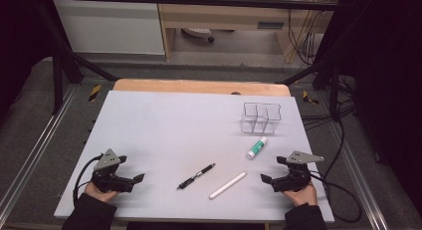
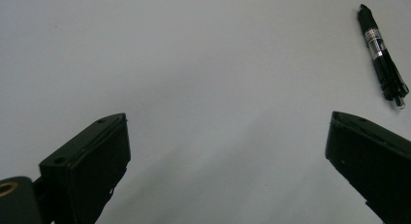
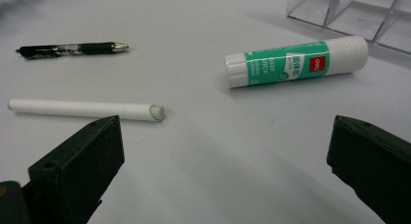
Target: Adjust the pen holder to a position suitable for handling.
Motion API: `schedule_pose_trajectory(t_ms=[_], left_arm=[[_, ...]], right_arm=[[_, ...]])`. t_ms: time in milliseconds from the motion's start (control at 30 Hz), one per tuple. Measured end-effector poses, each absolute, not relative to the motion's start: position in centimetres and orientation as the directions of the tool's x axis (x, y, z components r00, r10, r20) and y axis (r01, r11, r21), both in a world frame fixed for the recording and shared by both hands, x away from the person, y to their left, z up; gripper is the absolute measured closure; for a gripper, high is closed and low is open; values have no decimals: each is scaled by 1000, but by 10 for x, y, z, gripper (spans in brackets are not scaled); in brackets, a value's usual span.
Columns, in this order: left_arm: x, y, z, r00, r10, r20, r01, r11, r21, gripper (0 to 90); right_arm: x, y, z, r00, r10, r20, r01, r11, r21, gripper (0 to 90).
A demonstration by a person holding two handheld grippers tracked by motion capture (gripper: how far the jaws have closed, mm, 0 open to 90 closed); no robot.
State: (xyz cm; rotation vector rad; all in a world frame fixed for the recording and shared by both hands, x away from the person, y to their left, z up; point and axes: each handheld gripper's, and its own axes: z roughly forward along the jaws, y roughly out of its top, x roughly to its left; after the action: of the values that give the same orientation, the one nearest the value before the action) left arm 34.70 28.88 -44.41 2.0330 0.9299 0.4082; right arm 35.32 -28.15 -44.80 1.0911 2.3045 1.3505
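Both hands sit low at the near edge of the surface [image 1: 164, 125], each holding a gripper. Left gripper [image 1: 130, 180] has its jaws wide apart, nothing between them, and the right gripper [image 1: 268, 181] is the same, gaping over bare white. Between the two lie a black pen [image 1: 196, 176] and a white stick [image 1: 227, 185], well apart from either gripper. Just beyond the right gripper, a glue stick [image 1: 257, 148] lies on its side, near a clear organizer [image 1: 261, 118].
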Motion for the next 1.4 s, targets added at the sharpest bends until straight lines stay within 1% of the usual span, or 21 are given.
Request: schedule_pose_trajectory(t_ms=[300,600,833,1133,1167,1200,1400], left_arm=[[347,290,-445,666,744,-50,468,-365,805,20],[346,291,-446,664,746,-53,471,-362,804,20],[347,290,-447,665,745,-50,473,-369,800,20],[347,290,-446,661,749,-52,475,-364,801,20],[347,290,-446,661,749,-52,475,-364,801,20],[347,290,-446,662,748,-51,475,-366,801,21],[347,290,-447,661,749,-51,476,-365,800,20]], right_arm=[[352,-280,-446,-690,709,145,468,285,837,4],[354,-275,-441,-702,703,115,447,308,840,4],[355,-266,-433,-719,692,63,407,346,845,4],[357,-251,-423,-744,667,-52,340,444,829,4],[357,-251,-423,-744,667,-52,340,444,829,4],[358,-249,-420,-745,662,-81,326,466,822,4],[361,-242,-411,-752,646,-132,293,506,811,5]])
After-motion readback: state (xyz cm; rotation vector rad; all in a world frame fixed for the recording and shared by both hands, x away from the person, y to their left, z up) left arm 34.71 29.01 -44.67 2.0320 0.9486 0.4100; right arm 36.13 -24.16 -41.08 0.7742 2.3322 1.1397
